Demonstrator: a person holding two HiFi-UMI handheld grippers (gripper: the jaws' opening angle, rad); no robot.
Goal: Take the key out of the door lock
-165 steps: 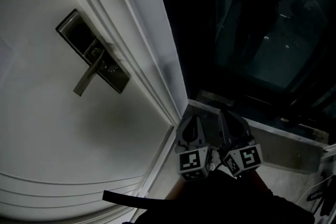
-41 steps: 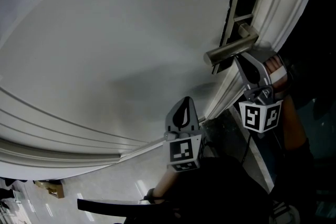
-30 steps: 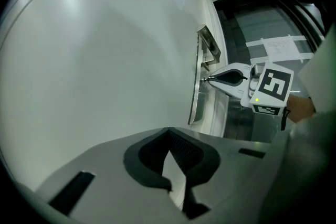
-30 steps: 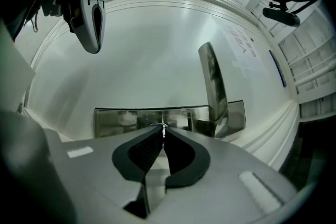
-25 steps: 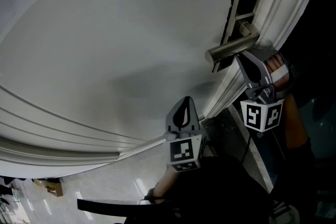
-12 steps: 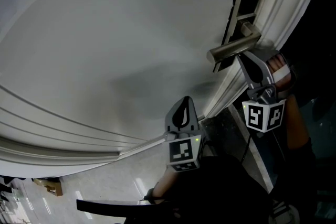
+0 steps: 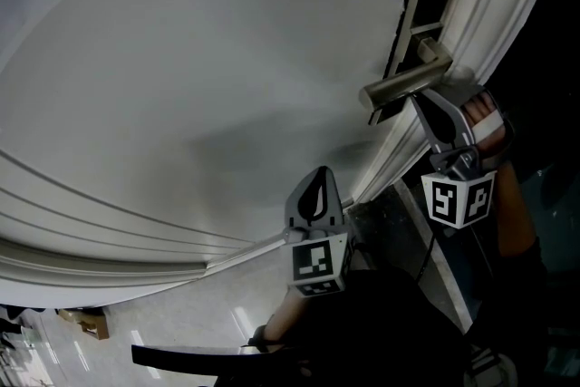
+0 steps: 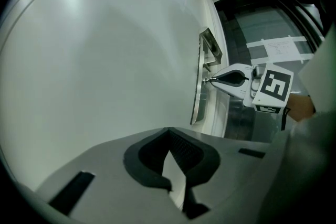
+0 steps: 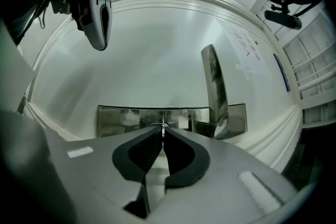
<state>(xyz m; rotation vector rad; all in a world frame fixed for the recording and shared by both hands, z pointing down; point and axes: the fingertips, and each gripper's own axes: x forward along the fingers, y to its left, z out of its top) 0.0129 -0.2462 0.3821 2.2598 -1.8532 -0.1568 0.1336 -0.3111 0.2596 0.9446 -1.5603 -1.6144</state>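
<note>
**A:** What do we have in front of us?

**B:** We face a white door (image 7: 181, 86), seen steeply from above. Near its right edge is a dark metal lock plate (image 7: 422, 0). A brushed lever handle (image 7: 403, 86) sticks out from the plate.

**A:** Where is the key?

**B:** The key (image 9: 163, 127) sits at the keyhole in the lock plate, lower than the lever handle, and it is not yet drawn out. We see only a thin sliver of metal, so we cannot make out its shape.

**A:** What is our right gripper doing?

**B:** Our right gripper (image 9: 163, 132) points straight at the plate and is tucked beneath the handle. Its jaws are drawn almost together, pinching that sliver of key at their very tips.

**A:** And our left gripper?

**B:** Our left gripper (image 7: 316, 179) is lower down and well apart from the lock. It is near the curved moulding (image 7: 136, 227) on the lower part of the door. Its jaws meet tip to tip with nothing between them, and only the plain door face lies beyond.
</note>
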